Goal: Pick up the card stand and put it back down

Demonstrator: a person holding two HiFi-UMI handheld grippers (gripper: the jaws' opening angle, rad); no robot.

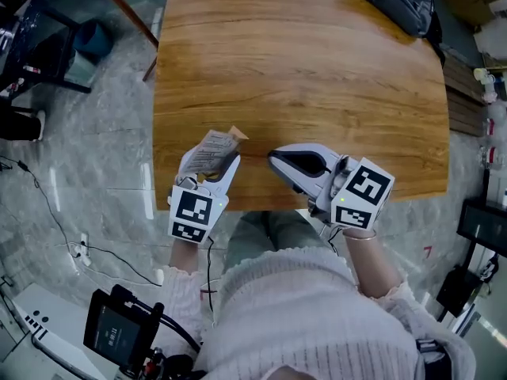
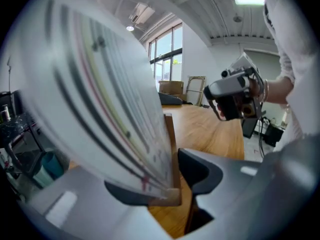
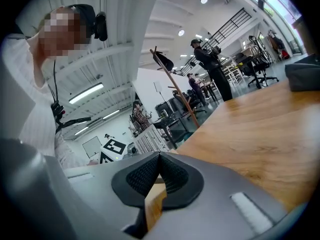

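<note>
The broad, warm-brown wooden surface [image 1: 317,77] fills the middle of the head view. A black soft bag [image 1: 396,2] lies on its upper-right corner.

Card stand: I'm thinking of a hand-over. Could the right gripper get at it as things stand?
Probably yes. The right gripper sits just beside the card stand, which the left gripper grips, with only bare table between them. Its jaws are together and empty, so they'd have to open first.

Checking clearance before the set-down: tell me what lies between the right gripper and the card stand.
Only bare table, in the head view, between right gripper and card stand.
</note>
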